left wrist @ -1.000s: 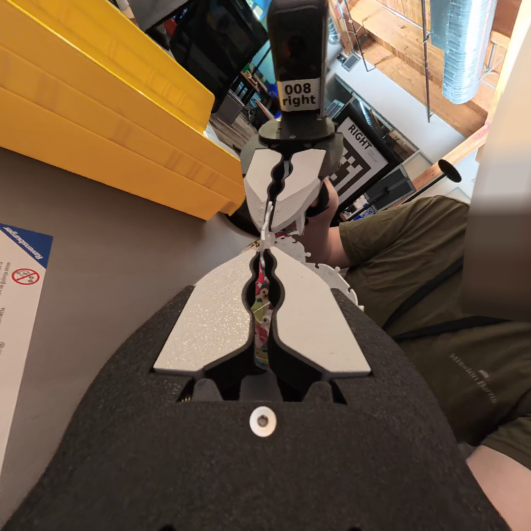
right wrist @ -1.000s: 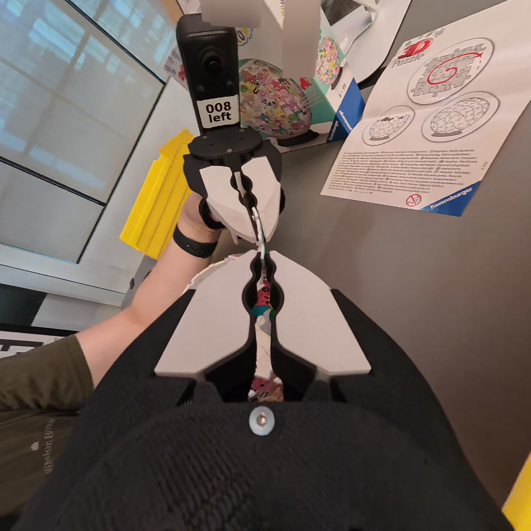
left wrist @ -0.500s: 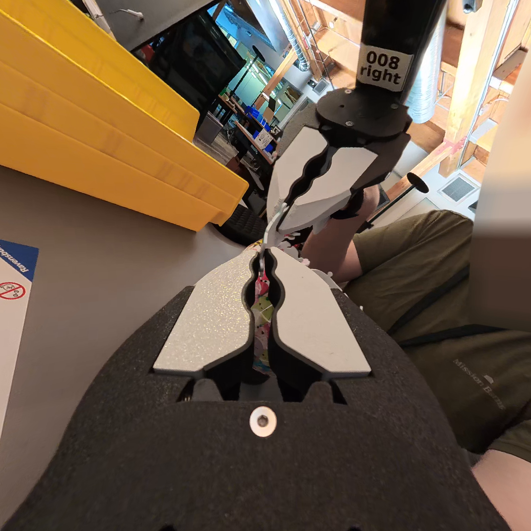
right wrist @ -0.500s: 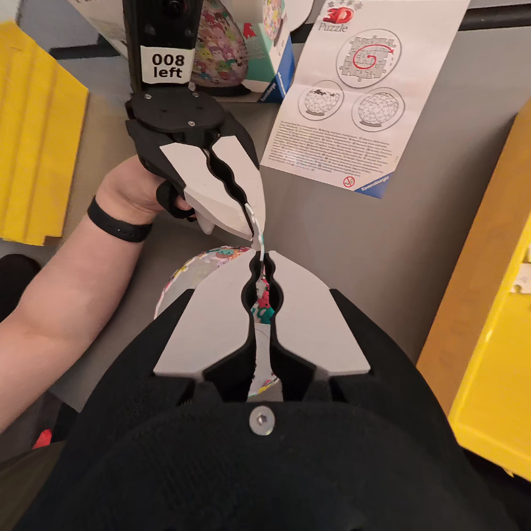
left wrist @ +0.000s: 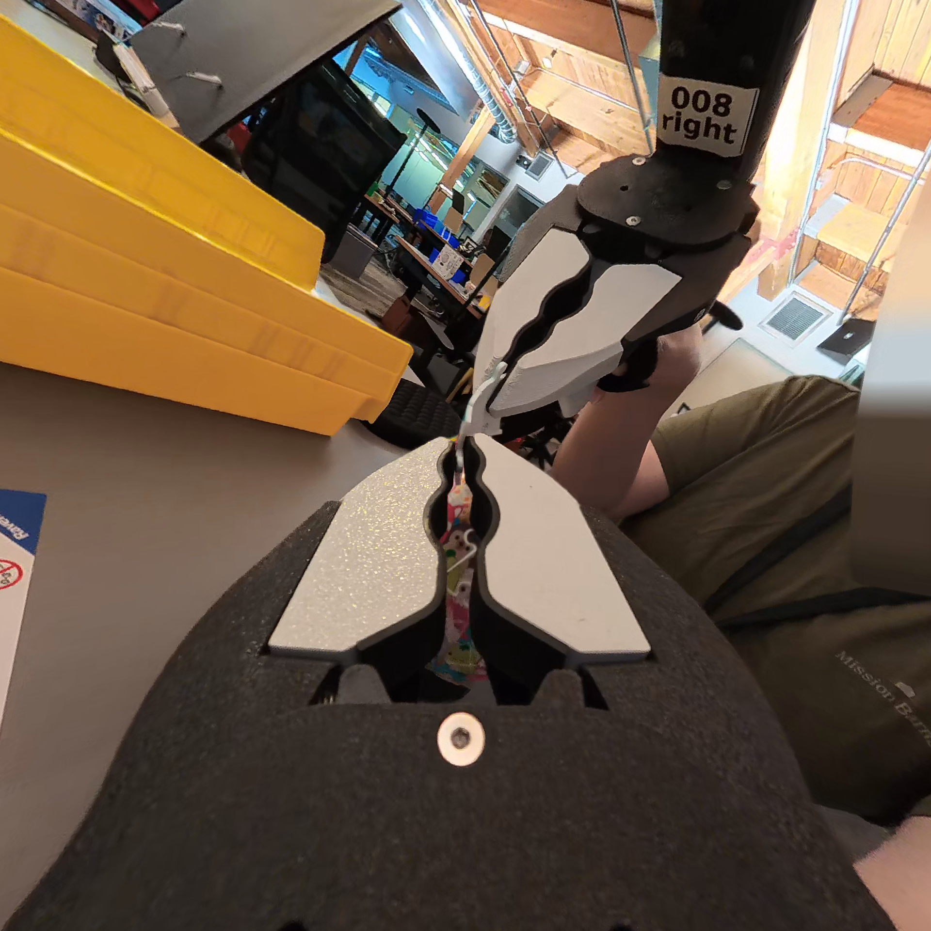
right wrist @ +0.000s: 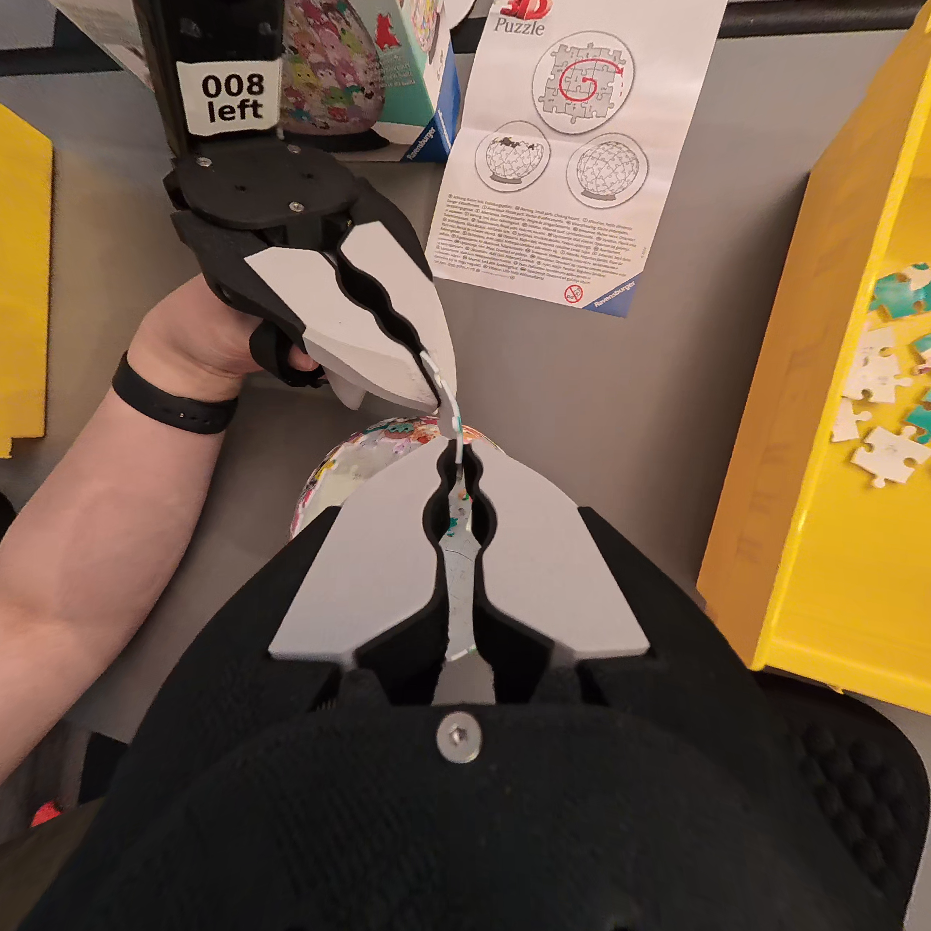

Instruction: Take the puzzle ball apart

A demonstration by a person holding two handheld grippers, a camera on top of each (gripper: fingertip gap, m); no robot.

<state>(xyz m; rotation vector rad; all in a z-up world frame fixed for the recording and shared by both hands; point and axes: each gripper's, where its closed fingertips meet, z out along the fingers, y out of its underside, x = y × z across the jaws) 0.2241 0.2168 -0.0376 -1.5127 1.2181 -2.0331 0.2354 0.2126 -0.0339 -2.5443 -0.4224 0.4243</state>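
Your left hand-held gripper (right wrist: pixel 443 398) and your right hand-held gripper (right wrist: pixel 461 453) meet tip to tip above the grey tabletop (right wrist: pixel 579 403). Each has its white fingers pressed together on a thin, curved strip of puzzle pieces (right wrist: pixel 451 403), white on the back, that runs from one set of tips into the other. In the left wrist view, the strip's colourful printed side (left wrist: pixel 456 554) shows in the slot between your left fingers, and the right hand-held gripper (left wrist: pixel 486 403) pinches its far end from above.

The rest of the colourful, rounded puzzle ball (right wrist: pixel 362 458) sits directly beneath both sets of tips, its white inside facing up; whether it rests on the tabletop is hidden.

To the right of your right hand-held gripper stands a yellow plastic bin (right wrist: pixel 786 478) holding loose puzzle pieces (right wrist: pixel 886 448). Ahead of it lies a white printed instruction sheet (right wrist: pixel 569 176), with the puzzle's cardboard box (right wrist: pixel 403 80) beside that, behind your left hand-held gripper.
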